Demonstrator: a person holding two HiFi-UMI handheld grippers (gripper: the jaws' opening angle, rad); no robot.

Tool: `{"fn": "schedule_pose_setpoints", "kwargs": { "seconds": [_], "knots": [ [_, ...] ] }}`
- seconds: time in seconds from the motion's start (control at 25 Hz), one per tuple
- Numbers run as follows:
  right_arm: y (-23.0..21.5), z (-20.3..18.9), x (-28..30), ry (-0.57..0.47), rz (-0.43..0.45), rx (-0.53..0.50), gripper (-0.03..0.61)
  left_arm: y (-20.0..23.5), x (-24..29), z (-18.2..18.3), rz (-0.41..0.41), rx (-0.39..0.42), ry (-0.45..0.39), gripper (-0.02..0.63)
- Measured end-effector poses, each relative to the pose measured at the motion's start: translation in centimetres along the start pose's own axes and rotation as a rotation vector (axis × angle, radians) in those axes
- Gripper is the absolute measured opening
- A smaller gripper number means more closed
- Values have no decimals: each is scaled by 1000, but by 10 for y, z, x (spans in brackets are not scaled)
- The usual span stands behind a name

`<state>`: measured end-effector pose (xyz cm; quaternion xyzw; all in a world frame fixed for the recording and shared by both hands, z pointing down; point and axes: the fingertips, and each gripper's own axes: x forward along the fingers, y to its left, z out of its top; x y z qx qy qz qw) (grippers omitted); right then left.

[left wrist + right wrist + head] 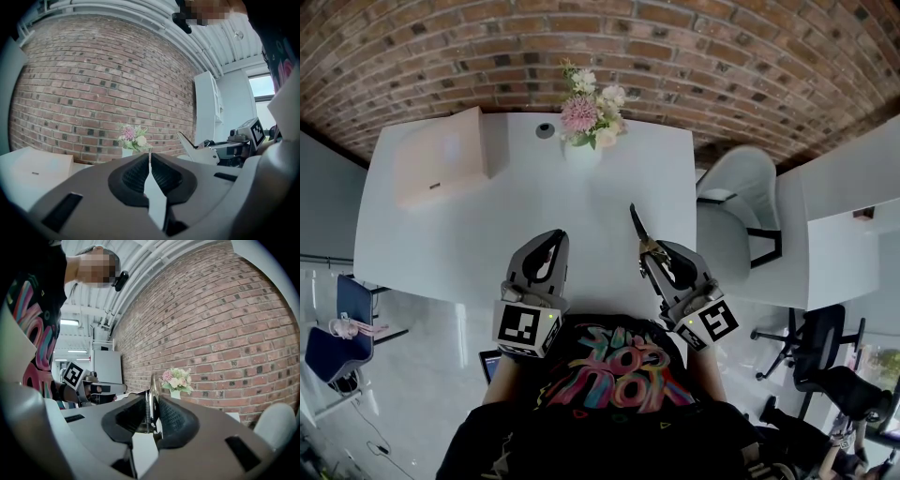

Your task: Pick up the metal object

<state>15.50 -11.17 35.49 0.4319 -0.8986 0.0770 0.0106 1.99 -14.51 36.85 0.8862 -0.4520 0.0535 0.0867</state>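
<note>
The metal object (637,225) is a slim tool with a pointed blade and a spring. My right gripper (652,253) is shut on it above the white table's (469,244) near edge, with the blade pointing away from me. In the right gripper view the tool (151,397) stands upright between the pads, its tip sticking out past them. My left gripper (553,240) hovers beside it to the left, shut with nothing between its fingers (140,174). The left gripper view shows the held tool's blade (187,143) off to the right.
A vase of flowers (589,117) stands at the table's far edge, beside a small dark round fitting (545,130). A pale pink box (441,155) lies at the far left corner. A white chair (736,202) and a second table (848,234) stand to the right, before a brick wall.
</note>
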Motion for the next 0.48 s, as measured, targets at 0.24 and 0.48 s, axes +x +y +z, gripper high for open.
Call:
{"fn": "schedule_pose_setpoints", "kwargs": {
  "seconds": [0.24, 0.48],
  "knots": [
    [0, 2, -1, -4, 0, 11, 106, -2, 2, 1, -9, 11, 2, 34],
    [-2, 0, -4, -4, 2, 14, 105, -2, 4, 1, -14, 15, 0, 34]
  ]
}}
